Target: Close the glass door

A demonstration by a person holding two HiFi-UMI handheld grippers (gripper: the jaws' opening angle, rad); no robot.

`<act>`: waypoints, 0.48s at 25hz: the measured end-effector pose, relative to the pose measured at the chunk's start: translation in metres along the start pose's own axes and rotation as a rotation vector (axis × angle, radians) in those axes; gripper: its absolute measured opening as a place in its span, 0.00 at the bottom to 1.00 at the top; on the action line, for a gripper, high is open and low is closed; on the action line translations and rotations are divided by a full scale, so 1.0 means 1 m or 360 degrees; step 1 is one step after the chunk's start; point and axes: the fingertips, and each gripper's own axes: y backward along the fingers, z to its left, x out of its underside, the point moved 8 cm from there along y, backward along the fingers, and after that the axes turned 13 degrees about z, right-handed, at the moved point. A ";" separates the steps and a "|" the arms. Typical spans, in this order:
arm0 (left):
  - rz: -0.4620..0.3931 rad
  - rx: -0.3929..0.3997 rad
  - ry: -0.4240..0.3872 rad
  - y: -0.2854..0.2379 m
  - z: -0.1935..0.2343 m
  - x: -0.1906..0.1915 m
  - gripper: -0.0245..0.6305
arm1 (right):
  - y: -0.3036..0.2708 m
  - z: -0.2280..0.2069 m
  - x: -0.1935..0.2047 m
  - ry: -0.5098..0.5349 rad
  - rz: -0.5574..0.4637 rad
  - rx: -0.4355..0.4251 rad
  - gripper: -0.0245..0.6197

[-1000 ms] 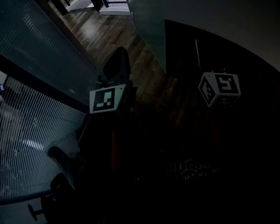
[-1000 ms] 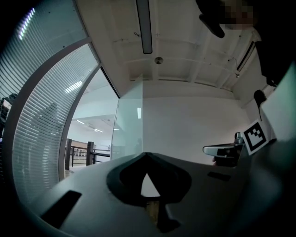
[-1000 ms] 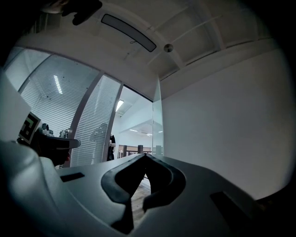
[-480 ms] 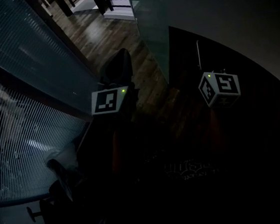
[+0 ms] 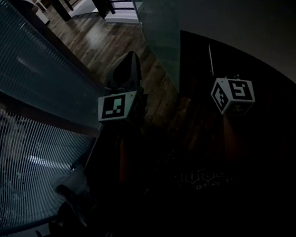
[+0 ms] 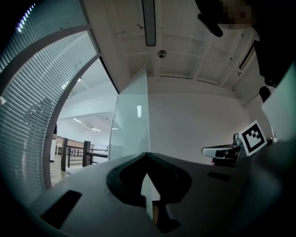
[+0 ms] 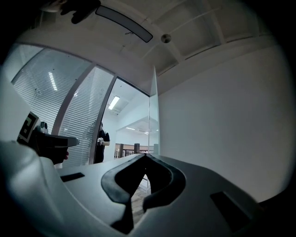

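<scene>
Door: clear glass pane, upright, ahead of both tools and seen nearly edge-on; just beside the white wall in the left gripper view; touched by neither tool.
Left tool: shut tip to tip, empty, held near level and aimed at the pane's near edge.
Right tool: likewise shut, nothing between the tips, aimed at that same edge, with the left tool beside it.
Surroundings: blinds along the left, wooden floor past the door, railing far behind the glass.
Handle: none made out on the pane in any view; too dark in the head view to say more.
Step in hand: judged to be the approach, with contact not yet made.
Doing it well: bring one tool to the flat face near the free edge, far from the hinge side, for the easiest swing; keep it closed and press with the blunt front, not a corner; push slowly and evenly, square to the glass.
Second tool: best kept clear of the gap between pane and frame.
Risk: slipping of smooth plastic across smooth glass; a hard knock on the edge; slamming at the end of the swing, so ease off before the pane meets its stop.
</scene>
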 end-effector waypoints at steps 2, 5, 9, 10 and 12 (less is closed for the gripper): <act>-0.0006 0.0020 -0.0015 -0.008 0.008 -0.002 0.04 | -0.010 0.002 0.000 -0.0004 0.0000 0.0016 0.04; -0.0010 0.0042 -0.0023 -0.021 0.019 -0.003 0.04 | -0.024 0.004 -0.001 -0.0008 0.0000 0.0032 0.04; -0.0015 0.0074 -0.0014 -0.031 0.043 -0.001 0.04 | -0.044 0.014 -0.004 0.0006 0.0009 0.0048 0.04; -0.0013 0.0074 -0.0003 -0.032 0.049 0.001 0.04 | -0.047 0.016 -0.004 0.0010 0.0009 0.0055 0.04; -0.0017 0.0072 0.0016 -0.034 0.059 0.002 0.04 | -0.053 0.018 -0.006 0.0012 -0.0003 0.0072 0.04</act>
